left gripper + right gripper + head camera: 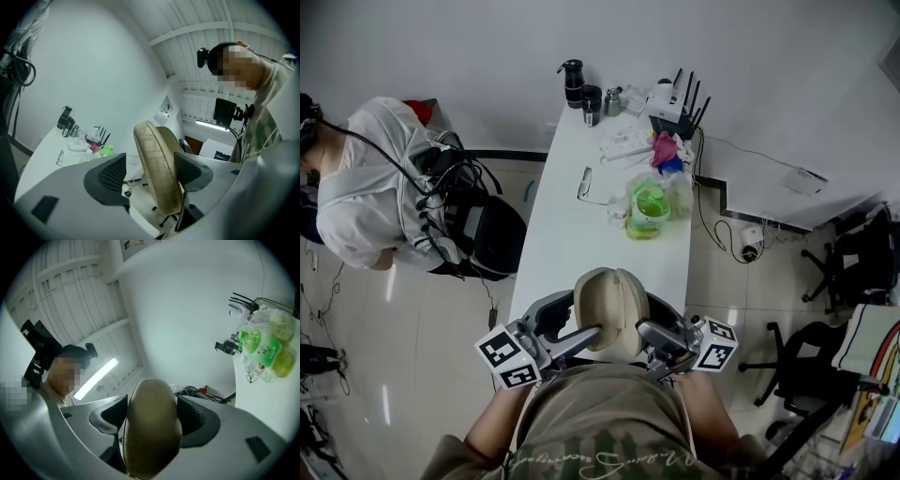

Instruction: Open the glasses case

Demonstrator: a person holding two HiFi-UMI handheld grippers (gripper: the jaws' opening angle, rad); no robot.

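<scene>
Setting: A long white table (567, 258) is seen from above, with clutter at its far end: a green bottle (648, 208), a pair of glasses (584, 184) and a black router (677, 105). A second person (370, 183) is seated to the left of the table.

Glasses case: A beige clamshell glasses case (609, 311) is held in the air just above the near end of the table, close to the wearer's chest, between the two grippers.

Left gripper: The left gripper (573, 328) is brought in from the left side. Its jaws are spread wide with the case standing between them. One jaw lies close against the shell, while a clear gap is seen at the other, so no pinch is made.

Right gripper: The right gripper (663, 334) is set on the case from the right. Its jaws are closed against both sides of the shell, and the case is carried by this grip.

Opening: In the left gripper view a second shell is seen behind the front one, so the case appears to be parted a little, though this cannot be confirmed from the angle.

Done: The case is lifted and secured.

Left to do: The lid is judged not yet swung fully back. A firm hold by the left jaws is needed first.
</scene>
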